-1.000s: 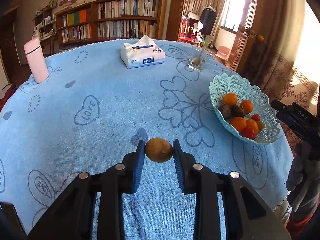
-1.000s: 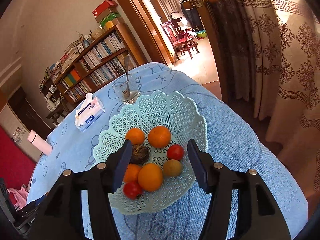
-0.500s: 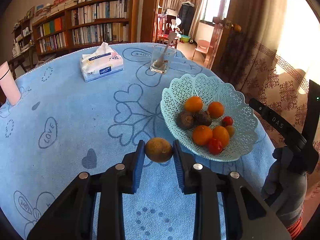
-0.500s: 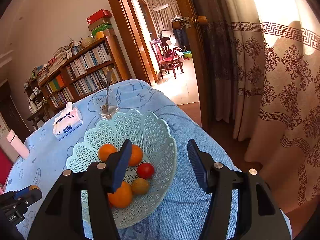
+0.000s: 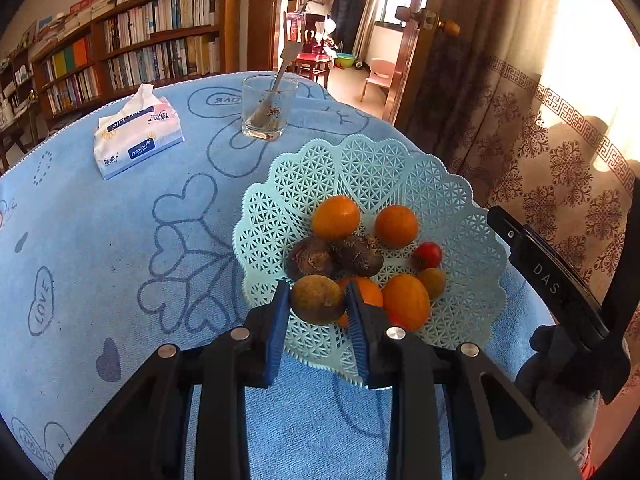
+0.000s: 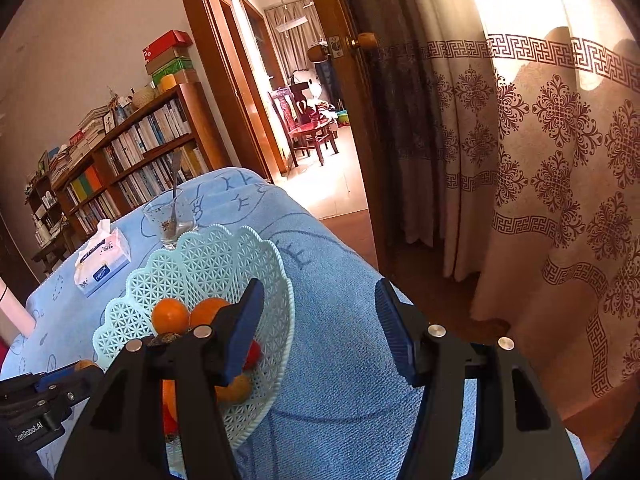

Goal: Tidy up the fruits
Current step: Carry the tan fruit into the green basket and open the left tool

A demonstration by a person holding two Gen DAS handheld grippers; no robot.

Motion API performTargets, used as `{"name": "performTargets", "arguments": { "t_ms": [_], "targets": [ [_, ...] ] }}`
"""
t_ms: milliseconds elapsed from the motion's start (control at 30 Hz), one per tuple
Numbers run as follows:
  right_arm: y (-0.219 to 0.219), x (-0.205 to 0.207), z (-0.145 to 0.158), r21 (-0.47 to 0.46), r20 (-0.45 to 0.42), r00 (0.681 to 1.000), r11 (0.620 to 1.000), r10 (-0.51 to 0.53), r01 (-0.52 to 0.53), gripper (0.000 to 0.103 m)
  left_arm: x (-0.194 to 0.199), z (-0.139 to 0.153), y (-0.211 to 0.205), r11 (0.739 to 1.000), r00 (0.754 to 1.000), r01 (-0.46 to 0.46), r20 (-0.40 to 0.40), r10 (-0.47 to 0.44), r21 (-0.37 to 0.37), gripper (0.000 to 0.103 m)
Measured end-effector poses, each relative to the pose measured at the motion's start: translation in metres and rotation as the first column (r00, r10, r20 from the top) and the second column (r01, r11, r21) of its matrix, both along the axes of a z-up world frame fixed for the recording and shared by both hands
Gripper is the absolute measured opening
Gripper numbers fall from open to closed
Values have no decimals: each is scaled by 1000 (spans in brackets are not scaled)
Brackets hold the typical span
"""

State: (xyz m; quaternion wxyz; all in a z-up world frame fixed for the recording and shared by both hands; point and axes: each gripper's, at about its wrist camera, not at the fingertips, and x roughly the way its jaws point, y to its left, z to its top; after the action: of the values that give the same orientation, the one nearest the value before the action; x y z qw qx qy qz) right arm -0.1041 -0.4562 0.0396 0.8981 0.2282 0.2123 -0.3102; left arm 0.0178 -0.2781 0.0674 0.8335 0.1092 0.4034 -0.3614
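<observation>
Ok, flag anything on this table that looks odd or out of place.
Only the drinking glass: a metal spoon leans in it and dark specks cling inside, so it looks used. The fruit sits tidily in the basket; nothing spilled.

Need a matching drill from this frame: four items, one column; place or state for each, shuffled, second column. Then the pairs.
Items:
1. brown fruit
2. spoon
3. tissue pack
4. right tool

Place or state:
A. open, nothing between its pads
B. lying on the blue cloth, left of the glass
C. clamped in the left tool, over the basket rim
D. standing in the glass

Pairs: 1-C, 2-D, 3-B, 4-A
</observation>
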Motion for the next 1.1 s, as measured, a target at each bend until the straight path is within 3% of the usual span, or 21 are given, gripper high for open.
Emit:
{"name": "performTargets", "arguments": {
  "t_ms": [67, 133, 167, 300, 400, 567, 733, 900, 1000, 1100],
  "targets": [
    [-2, 0, -2, 8, -2, 1000, 1000, -1, 1, 59, 2, -1, -2, 1000, 1000, -6, -4, 6, 1, 32],
    [-3, 0, -3, 10, 1, 1000, 1000, -6, 6, 59, 5, -1, -2, 1000, 1000, -16, -14, 16, -11, 55],
    [-3, 0, -3, 11, 1, 1000, 1000, -6, 6, 59, 6, 0, 0, 999, 1000, -27, -12, 27, -18, 59],
    [-5, 0, -6, 26, -3, 1000, 1000, -12, 12, 60, 11, 0, 6, 998, 998, -53, -18, 53, -25, 64],
    [-7, -1, -7, 34, 2, 1000, 999, -21, 21, 66, 11, 1, 12, 996, 996, -90, 23, 90, -10, 68],
    [-7, 0, -8, 40, 5, 1000, 999, -21, 21, 67, 12, 1, 25, 991, 989, -135, 58, 135, 7, 77],
    [-9, 0, -8, 55, 8, 1000, 998, -16, 16, 69, 8, 2, 36, 984, 980, -177, 97, 173, 28, 78],
    [-10, -2, -4, 72, 15, 1000, 997, 3, -4, 78, 5, 4, 46, 974, 969, -222, 124, 215, 39, 78],
    [-7, -2, 4, 71, 19, 999, 997, 37, -39, 85, 0, 6, 50, 968, 958, -245, 161, 235, 46, 90],
    [-3, -2, 14, 61, 8, 998, 996, 69, -69, 91, -6, 10, 52, 965, 948, -259, 206, 244, 50, 91]
  ]
}}
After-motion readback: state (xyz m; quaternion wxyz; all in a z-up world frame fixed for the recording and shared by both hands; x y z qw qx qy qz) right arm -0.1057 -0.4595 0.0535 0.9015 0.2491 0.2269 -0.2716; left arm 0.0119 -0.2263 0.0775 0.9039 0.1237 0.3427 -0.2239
